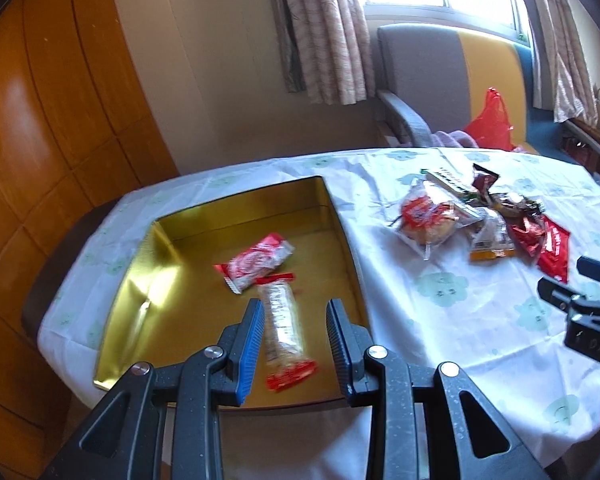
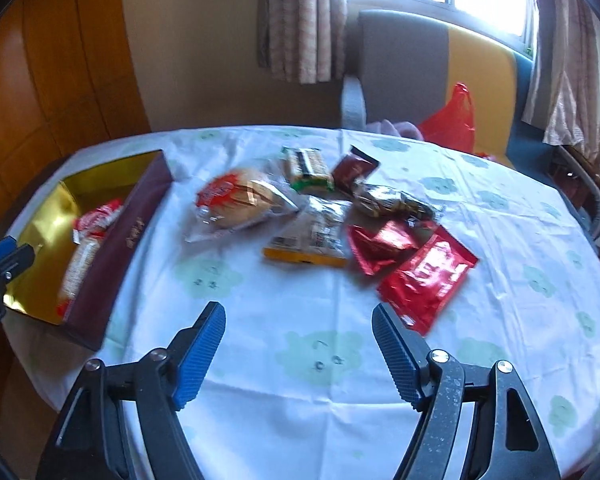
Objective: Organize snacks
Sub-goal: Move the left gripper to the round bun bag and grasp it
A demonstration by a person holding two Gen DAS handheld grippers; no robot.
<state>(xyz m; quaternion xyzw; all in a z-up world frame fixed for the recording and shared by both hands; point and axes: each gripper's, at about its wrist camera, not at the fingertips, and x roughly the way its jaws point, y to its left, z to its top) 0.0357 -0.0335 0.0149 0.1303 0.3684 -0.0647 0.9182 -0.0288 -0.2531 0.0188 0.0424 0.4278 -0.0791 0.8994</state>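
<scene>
A round table under a white cloth printed with pale green flowers (image 2: 312, 312) carries a gold-lined box (image 1: 160, 264) at the left, and a heap of snack packets (image 2: 320, 216) at the far middle. In the box lie a red-and-white packet (image 1: 256, 262) and, nearer, a long clear cracker packet (image 1: 282, 328) with red ends. The left gripper (image 1: 294, 344) hovers over that long packet, jaws narrowly apart and off it (it lies between them, nearer the left pad), while the right gripper (image 2: 298, 354) stands wide open over bare cloth, the red foil pouch (image 2: 428, 276) just beyond its right finger.

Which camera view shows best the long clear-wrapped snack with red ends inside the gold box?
The left wrist view: the long clear-wrapped snack lies whole between the left gripper's fingers. In the right wrist view, the gold box's maroon wall hides part of it.
</scene>
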